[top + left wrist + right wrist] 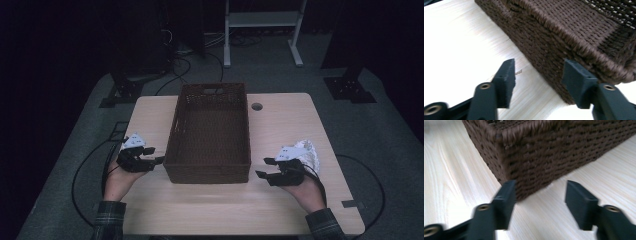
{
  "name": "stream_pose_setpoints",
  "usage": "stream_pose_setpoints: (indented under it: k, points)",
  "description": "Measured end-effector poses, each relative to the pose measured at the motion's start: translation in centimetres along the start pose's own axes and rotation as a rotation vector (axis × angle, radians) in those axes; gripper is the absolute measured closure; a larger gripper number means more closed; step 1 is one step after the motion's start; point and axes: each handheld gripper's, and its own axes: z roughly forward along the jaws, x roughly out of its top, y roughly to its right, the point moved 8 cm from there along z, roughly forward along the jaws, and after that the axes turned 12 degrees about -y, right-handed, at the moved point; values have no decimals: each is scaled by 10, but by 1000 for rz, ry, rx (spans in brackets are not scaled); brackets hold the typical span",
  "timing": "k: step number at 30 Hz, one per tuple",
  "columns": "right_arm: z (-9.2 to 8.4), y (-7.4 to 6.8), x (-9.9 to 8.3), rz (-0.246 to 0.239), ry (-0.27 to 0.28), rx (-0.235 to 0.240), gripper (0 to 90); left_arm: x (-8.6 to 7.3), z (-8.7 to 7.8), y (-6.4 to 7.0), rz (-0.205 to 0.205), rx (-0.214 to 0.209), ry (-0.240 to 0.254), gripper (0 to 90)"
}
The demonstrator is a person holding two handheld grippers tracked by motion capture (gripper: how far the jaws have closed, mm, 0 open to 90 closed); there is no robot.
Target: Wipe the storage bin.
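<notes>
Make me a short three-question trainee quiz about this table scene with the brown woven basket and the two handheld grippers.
1. True or false: the dark brown woven rectangular basket on the light wooden table has something lying in it.
2. Where does the left gripper sit: A, beside the basket's near left corner; B, inside the basket; C, behind the basket?
3. What crumpled thing lies by the right gripper?

Key: 1. False, the high view shows its bottom bare. 2. A. 3. A white crumpled wad, perhaps paper or cloth.
</notes>
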Motion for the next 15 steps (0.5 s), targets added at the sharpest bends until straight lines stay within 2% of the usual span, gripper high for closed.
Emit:
stream_pose_setpoints:
  k: [3,5,7,10,15]
  points:
    - [0,2,-8,29,1,-9,239,-8,4,-1,0,21,-14,305]
    - [0,5,-12,54,9,-51,181,-15,7,-2,-6,34,-28,257]
    - [0,5,-16,69,1,-49,136,-22,10,-1,-15,37,-39,202]
    - [0,8,-24,90,2,-71,118,-32,15,0,-15,42,-57,156]
    - [1,5,-36,113,17,-74,80,-50,24,3,-16,55,-103,89]
